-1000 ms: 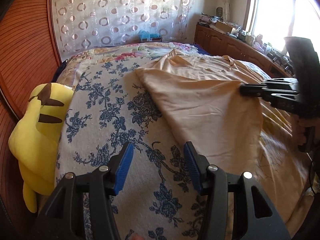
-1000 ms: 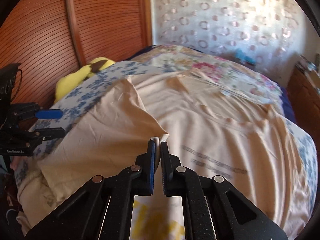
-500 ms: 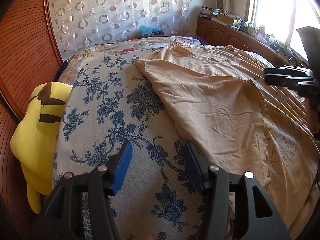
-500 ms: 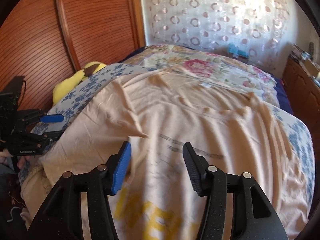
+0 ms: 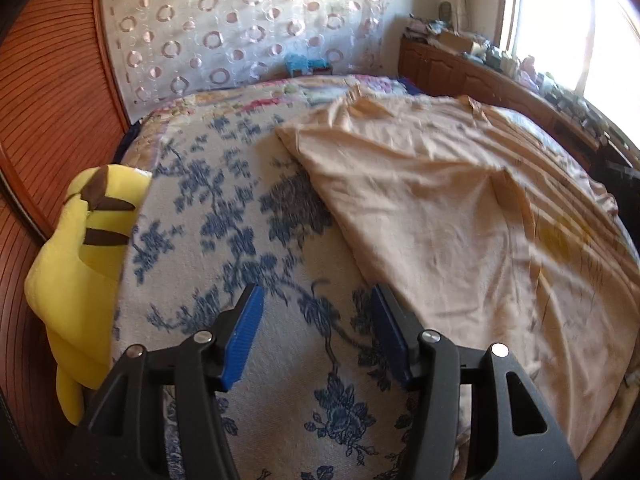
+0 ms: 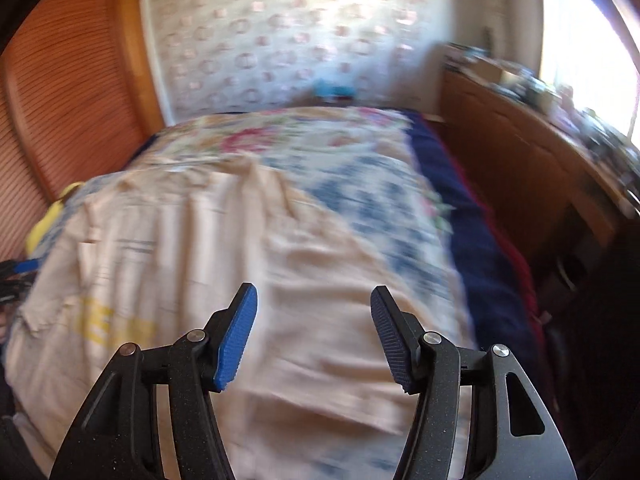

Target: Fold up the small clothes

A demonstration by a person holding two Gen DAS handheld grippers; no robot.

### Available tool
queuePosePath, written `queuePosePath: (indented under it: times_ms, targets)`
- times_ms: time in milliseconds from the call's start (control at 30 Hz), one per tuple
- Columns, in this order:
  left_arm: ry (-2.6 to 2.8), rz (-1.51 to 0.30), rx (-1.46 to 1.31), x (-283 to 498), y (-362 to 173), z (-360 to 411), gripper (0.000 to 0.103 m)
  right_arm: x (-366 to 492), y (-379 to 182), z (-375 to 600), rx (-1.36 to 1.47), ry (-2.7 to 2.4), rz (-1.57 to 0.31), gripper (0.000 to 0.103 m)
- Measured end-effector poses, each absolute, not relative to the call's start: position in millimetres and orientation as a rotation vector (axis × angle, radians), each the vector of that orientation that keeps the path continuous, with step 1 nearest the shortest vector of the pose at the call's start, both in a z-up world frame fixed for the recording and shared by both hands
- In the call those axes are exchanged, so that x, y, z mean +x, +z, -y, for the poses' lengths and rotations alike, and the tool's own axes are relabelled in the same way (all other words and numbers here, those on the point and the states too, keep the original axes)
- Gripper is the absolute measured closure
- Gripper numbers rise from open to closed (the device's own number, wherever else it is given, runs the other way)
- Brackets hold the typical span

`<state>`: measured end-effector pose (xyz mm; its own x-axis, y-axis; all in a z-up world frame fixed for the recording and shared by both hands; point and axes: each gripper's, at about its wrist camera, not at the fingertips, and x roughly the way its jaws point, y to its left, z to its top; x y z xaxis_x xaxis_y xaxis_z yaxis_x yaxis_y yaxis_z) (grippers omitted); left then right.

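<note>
- A peach T-shirt [image 5: 432, 216] lies spread across a bed, its left side folded inward over the body; yellow lettering [image 6: 116, 326] shows near the hem in the right wrist view.
- The shirt rests on a blue floral bedspread [image 5: 224, 216], which stays bare on the left half of the bed in the left wrist view and to the right of the shirt in the right wrist view.
- The left gripper [image 5: 316, 330] hovers above the bedspread just beside the shirt's folded edge, its blue pads [image 5: 242, 334] spread apart with only floral cloth seen between them; nothing is held.
- The right gripper [image 6: 314, 330] hangs over the lower part of the shirt, its jaws opening and wide apart, its pads clear of the fabric beneath; this view is heavily blurred.
- A yellow plush toy [image 5: 80, 264] with brown stripes sits wedged between the bed's left edge and a reddish slatted wood panel [image 5: 44, 92].
- A sheer curtain [image 5: 240, 28] patterned with rings hangs behind the bed.
- A wooden cabinet [image 5: 472, 76] topped with clutter runs beneath a bright window [image 5: 576, 20] on the right.
</note>
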<state>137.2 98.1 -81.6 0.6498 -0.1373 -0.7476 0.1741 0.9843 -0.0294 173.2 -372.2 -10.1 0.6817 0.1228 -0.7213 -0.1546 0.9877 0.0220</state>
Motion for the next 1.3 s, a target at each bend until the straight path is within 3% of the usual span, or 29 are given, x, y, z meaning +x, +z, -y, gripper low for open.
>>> queuePosePath:
  times_ms: [300, 600, 800, 933, 1033, 1300]
  targets:
    - [-0.258, -0.755, 0.019, 163.7, -33.8, -61.7, 0.047, 161.0, -37.0, 433.1, 0.050, 0.074, -0.876, 0.043]
    - [-0.395, -0.770, 0.089, 187.9, -42.6, 6.1, 0.047, 151.8, -46.1, 431.2, 0.000, 0.066, -0.911, 0.044]
    - [-0.426, -0.806, 0.142, 194.1, -59.6, 24.9, 0.047, 148.0, -47.7, 428.0, -0.040, 0.046, -0.927, 0.060]
    - [-0.421, -0.828, 0.153, 196.7, -68.6, 25.9, 0.047, 145.5, -46.3, 421.1, -0.078, 0.060, -0.939, 0.092]
    - [-0.420, -0.847, 0.154, 197.6, -77.4, 26.0, 0.047, 146.1, -44.4, 414.3, -0.107, 0.076, -0.947, 0.099]
    - [-0.425, -0.846, 0.166, 194.8, -79.8, 31.0, 0.047, 154.5, 0.5, 381.2, -0.112, 0.177, -0.842, 0.100]
